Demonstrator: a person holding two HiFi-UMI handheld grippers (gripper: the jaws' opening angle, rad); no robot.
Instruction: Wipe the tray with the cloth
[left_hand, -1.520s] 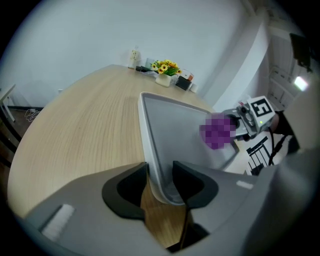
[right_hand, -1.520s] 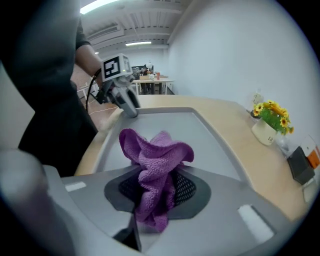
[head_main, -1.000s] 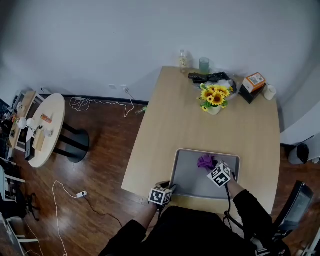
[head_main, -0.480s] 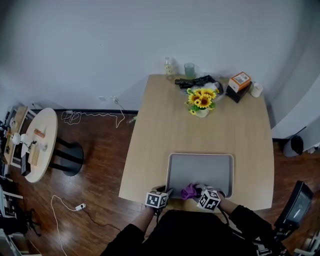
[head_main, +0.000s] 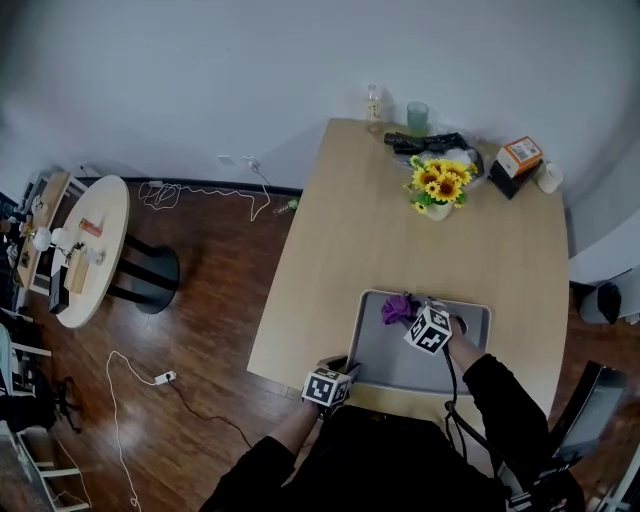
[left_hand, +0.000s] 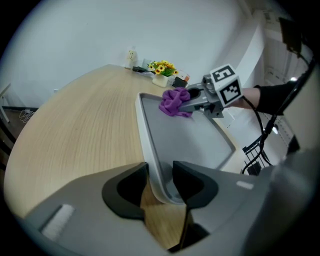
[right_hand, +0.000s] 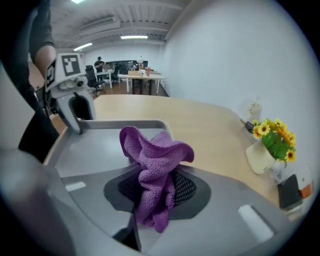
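Item 1. Tray (head_main: 395, 358), grey, shallow, raised rim. Lies flat on the near end of the wooden table (head_main: 400, 220), long side toward the person.

Item 2. Cloth (right_hand: 152, 155), purple, bunched into a loose wad. Located at the tray's far end, toward its left corner, just inside the rim. Appears to rest on the tray floor; contact not certain.

Item 3. Right gripper (head_main: 408, 314). Clenched on the cloth's lower folds, with most of the wad spilling out above and ahead of the jaws. Angled steeply down over the tray.

Item 4. Left gripper (left_hand: 160, 182). Clamped across the tray's near-left corner, rim between the jaws, apparently pinning the tray in place.

Step judged: wiping under way, far-left area being covered, much of the floor probably left to do.

Risks noted:
- Loose bunching: only a small patch of fabric likely to meet the floor, leaving streaks unwiped.
- Thin purchase on the folds: drag against the rim or corner could tug the cloth free.
- Steep angle: hard jaw tips could scrape the tray instead of the fabric.
- A strong stroke could twist the tray about its single held corner.
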